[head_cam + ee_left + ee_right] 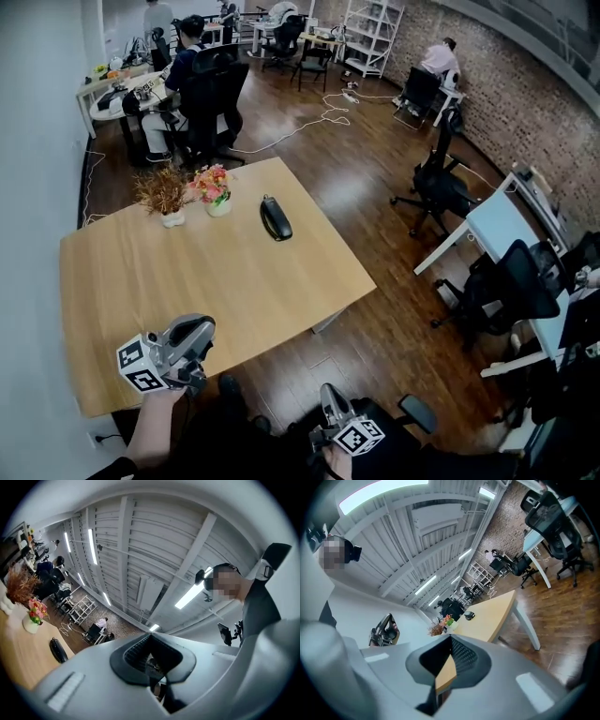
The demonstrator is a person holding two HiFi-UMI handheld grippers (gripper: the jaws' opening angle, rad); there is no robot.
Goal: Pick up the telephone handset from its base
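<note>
The left hand-held gripper [197, 330] was held in a hand [155, 424] at 7 o'clock in the head view, over the near part of the wooden worktop [122, 281]. In the left gripper view its jaws were seen pressed together with nothing between them. It was tipped upward, so that mostly ceiling was taken in.

Towards the worktop's far edge a dried plant [163, 191] in a white pot was set. A small vase of pink flowers [213, 187] stood just beside it at its 3 o'clock. The black telephone [275, 217] lay flat on the worktop at 4 o'clock from the flowers, near them but apart. At that size its handset could not be told from its base. It was placed at 1 o'clock from the left hand-held gripper and 11 o'clock from the right one, well apart from both.

The right hand-held gripper [330, 398] was held off the worktop at 6 o'clock in the head view, over the dark wooden floor [375, 309]. Its jaws were likewise pressed together and empty. In the right gripper view the worktop, flowers and telephone were seen far ahead.

At 3 o'clock a black office chair [441, 187] and a pale desk [502, 225] were seen.
</note>
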